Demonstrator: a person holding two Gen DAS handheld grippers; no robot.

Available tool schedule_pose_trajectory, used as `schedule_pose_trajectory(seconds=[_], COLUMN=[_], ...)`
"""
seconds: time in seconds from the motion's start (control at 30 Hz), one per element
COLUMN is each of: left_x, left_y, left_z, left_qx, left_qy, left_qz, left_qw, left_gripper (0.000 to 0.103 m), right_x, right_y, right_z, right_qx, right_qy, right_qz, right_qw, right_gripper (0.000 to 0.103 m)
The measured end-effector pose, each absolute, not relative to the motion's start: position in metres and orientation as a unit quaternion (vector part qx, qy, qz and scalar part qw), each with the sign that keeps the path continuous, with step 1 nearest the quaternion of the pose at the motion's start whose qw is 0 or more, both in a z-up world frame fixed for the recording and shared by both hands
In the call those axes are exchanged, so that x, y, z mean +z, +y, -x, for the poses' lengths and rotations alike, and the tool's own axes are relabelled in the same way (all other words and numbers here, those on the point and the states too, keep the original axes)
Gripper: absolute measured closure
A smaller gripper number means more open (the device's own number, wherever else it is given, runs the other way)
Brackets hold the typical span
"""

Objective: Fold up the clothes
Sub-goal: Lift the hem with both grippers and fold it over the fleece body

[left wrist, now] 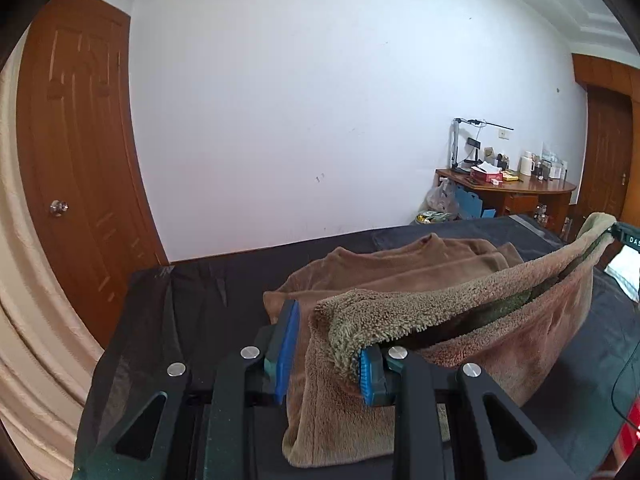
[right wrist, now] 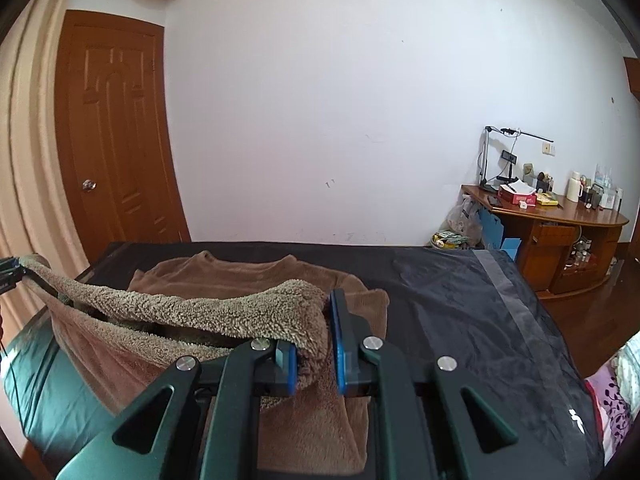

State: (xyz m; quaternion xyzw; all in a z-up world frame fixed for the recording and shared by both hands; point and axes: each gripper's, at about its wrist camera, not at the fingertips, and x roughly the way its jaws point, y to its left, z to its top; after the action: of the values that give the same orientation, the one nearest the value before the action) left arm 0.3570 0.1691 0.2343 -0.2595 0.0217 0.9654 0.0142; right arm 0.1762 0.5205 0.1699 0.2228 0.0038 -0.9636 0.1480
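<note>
I've got the brown fleece top [left wrist: 460, 280] by its near hem, lifted off the black bed [right wrist: 460, 300]: left claw [left wrist: 326, 356] & right claw [right wrist: 314, 354] each pinch a corner. Soft, thick, saggy w/ some weight; corners hold best.

Very little can be read here. In the left wrist view, the white letters "DAS" stand on the dark body of the right gripper [left wrist: 628, 240] at the right edge (the frame cuts the word off there). The red box [right wrist: 517, 196] on the wooden desk [right wrist: 568, 216] bears print too small to make out, and nothing else carries legible text.
</note>
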Motion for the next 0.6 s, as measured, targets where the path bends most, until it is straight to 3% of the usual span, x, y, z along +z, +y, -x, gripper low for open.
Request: schedule_pose_trajectory(seconds=[0.6], left_x=[0.210], left_y=[0.160], left_z=[-0.194], left_qx=[0.955], left_qy=[-0.002], left_qz=[0.294], left_qw=[-0.037], left_gripper=[0.075], right_x=[0.143], right_y=[0.513], right_z=[-0.011], right_qx=[-0.959], right_qy=[-0.037], right_qz=[-0.257], right_qw=[0.113], right_gripper=[0.088])
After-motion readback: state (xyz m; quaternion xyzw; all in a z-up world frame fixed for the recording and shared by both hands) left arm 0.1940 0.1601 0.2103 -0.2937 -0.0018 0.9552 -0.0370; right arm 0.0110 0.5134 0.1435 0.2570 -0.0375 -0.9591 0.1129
